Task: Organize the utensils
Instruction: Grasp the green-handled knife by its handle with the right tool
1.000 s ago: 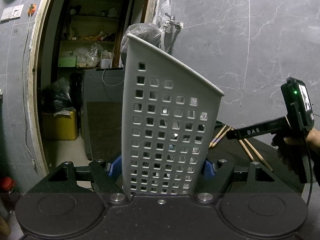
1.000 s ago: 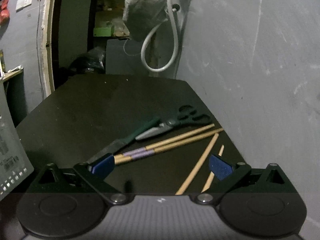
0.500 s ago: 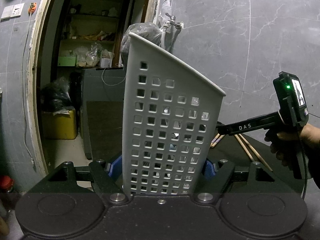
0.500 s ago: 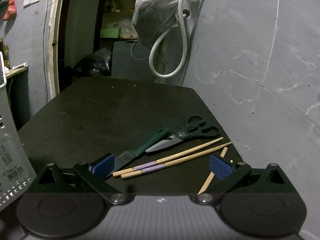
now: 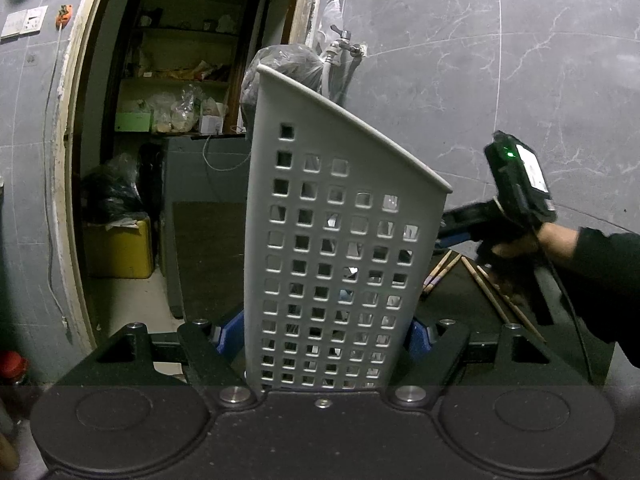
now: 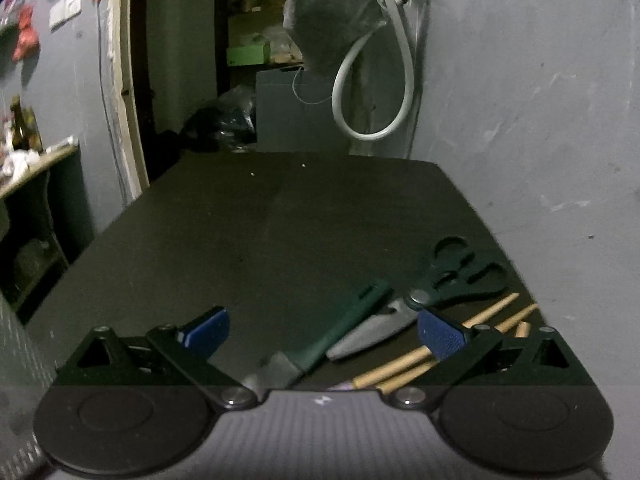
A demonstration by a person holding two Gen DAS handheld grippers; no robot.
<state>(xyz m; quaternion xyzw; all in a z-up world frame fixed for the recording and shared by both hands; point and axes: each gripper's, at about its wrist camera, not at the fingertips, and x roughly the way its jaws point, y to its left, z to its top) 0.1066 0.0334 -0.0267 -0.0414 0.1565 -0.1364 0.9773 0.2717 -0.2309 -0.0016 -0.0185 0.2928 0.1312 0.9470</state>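
A tall white perforated utensil basket (image 5: 340, 240) stands upright between the blue pads of my left gripper (image 5: 324, 332), which is shut on its lower part. On the dark table (image 6: 280, 220) lie a green-handled knife (image 6: 352, 320), black-handled scissors (image 6: 460, 276) and wooden chopsticks (image 6: 400, 364). My right gripper (image 6: 324, 332) is open just above the table, and the knife's blade end lies between its fingers without touching the pads. From the left wrist view, that gripper's body (image 5: 516, 192) and the hand (image 5: 556, 240) holding it show right of the basket, with more chopsticks (image 5: 500, 300) below.
A grey marbled wall (image 6: 520, 120) runs along the table's right edge. A white hose (image 6: 372, 80) and a dark plastic bag (image 6: 332, 12) hang at the far end. An open doorway (image 5: 180, 120) with cluttered shelves lies beyond. The basket's wall (image 6: 16, 344) shows at the right wrist view's lower left.
My right gripper has swung left and drawn closer to the utensils, so the knife now lies between its open fingers instead of the chopsticks. The left gripper and basket have not moved.
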